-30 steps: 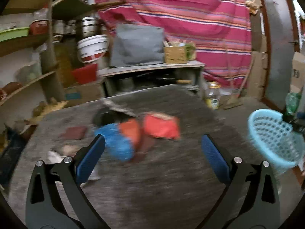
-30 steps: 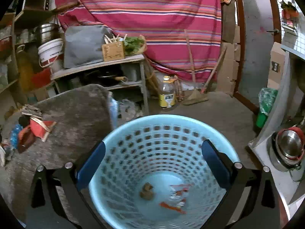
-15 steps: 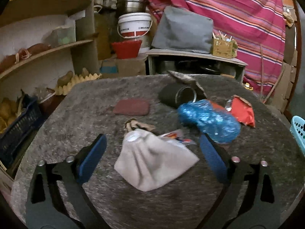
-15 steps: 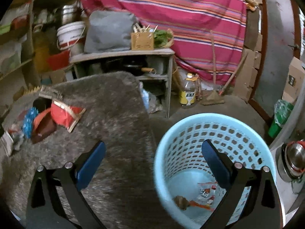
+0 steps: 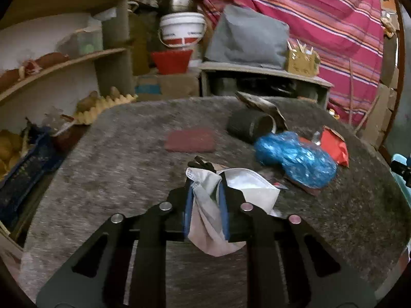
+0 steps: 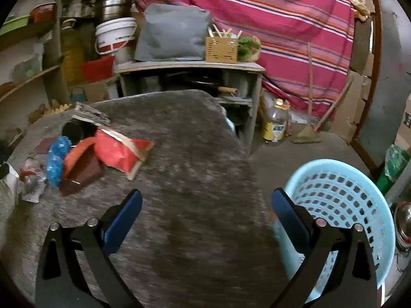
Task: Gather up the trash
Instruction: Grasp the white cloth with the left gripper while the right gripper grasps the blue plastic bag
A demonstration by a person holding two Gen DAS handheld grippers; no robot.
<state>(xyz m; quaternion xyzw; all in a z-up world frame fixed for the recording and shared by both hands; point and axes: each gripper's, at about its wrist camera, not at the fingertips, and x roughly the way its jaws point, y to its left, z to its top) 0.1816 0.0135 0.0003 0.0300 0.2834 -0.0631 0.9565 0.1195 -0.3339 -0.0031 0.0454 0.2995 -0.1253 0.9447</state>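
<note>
Tabletop [image 5: 102, 154]: covered in grey, mottled, fuzzy fabric; edge rounded in the fisheye views.

On it, left wrist view:
- white face mask [image 5: 246, 187], crumpled, near the front; the left gripper [image 5: 205, 187] has its blue-padded fingers [image 5: 188, 205] pressed together on the mask's near fold, cloth bunched between them and hanging below.
- small black item [image 5: 201, 164] just behind the mask.
- crumpled blue plastic bag [image 5: 295, 159], right of the mask.
- red packet [image 5: 334, 146], touching the bag's far right side.
- dark cylinder [image 5: 246, 125] lying on its side, open end toward the bag.
- flat dark red pad [image 5: 190, 141], alone at mid-table.
- torn cardboard scrap [image 5: 259, 102] at the far edge.

Right gripper [image 6: 205, 213]: fingers spread wide, nothing between them, above bare tabletop at its right edge.

Floor, right of the table: light blue perforated basket [image 6: 344, 200], upright; yellow-labelled bottle [image 6: 274, 123] farther back.

Room: red striped cloth [image 6: 269, 12] hung across the back; grey low shelf unit [image 6: 190, 66] bearing a grey cushion [image 6: 172, 33] and a wooden box [image 6: 221, 48]; white bucket [image 5: 182, 30]; curved wall shelves [image 5: 64, 61] at left.
</note>
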